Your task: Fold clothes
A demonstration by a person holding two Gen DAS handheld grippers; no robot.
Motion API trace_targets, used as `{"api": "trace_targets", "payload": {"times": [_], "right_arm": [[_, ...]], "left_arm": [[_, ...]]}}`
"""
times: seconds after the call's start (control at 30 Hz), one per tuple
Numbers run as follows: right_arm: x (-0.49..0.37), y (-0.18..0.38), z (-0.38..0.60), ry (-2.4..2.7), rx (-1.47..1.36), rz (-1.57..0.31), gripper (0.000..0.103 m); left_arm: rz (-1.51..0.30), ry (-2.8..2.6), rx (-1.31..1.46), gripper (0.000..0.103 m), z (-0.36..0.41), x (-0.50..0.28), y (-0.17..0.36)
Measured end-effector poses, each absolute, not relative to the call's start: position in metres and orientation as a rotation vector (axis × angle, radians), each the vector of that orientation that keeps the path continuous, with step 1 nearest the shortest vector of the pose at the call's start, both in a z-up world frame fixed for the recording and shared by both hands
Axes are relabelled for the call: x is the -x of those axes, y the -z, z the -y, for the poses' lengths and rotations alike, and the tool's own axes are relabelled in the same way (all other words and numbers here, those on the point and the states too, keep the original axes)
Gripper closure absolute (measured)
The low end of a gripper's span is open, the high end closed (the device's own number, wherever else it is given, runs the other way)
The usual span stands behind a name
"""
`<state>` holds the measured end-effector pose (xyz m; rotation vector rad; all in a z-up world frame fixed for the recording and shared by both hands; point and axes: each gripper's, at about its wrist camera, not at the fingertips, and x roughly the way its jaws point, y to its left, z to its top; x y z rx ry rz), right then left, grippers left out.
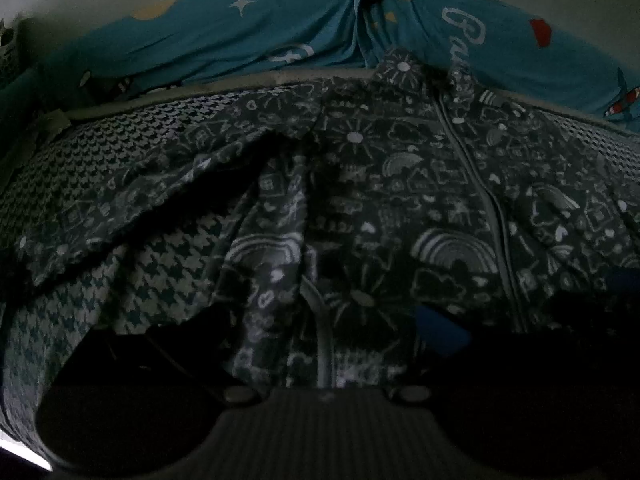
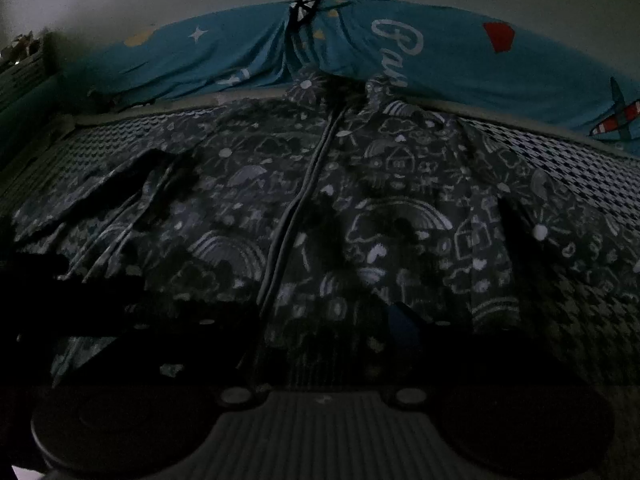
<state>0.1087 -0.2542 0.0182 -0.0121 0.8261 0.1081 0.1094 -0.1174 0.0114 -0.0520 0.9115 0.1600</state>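
A dark grey jacket [image 1: 400, 184] printed with white rainbows, clouds and flowers lies front up on a houndstooth bed cover [image 1: 120, 168], its zip [image 1: 488, 200] closed. My left gripper [image 1: 324, 324] hangs over the hem at the jacket's left side. Its dark fingers [image 1: 436, 332] stand wide apart, with bunched cloth lying between them. My right gripper [image 2: 320, 320] is over the hem just right of the zip [image 2: 296, 208], and its fingers [image 2: 400, 320] are also spread with cloth below them. The dim light hides whether either gripper touches the cloth.
A blue sheet [image 1: 280, 40] with stars, white lettering and a red shape rises behind the bed's far edge. Houndstooth cover [image 2: 580, 300] shows on both sides of the jacket. A dark shape [image 2: 60, 288] at the left of the right wrist view may be the other gripper.
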Motion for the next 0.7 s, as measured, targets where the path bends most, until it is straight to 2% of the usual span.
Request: {"api": "trace_targets", "payload": {"times": [0.7], "right_arm": [[-0.129,-0.008,0.245,-0.118,0.017,-0.88,0.031]], "left_arm": [[-0.978,-0.17,0.071,0.0,0.116,-0.118,0.004]]}}
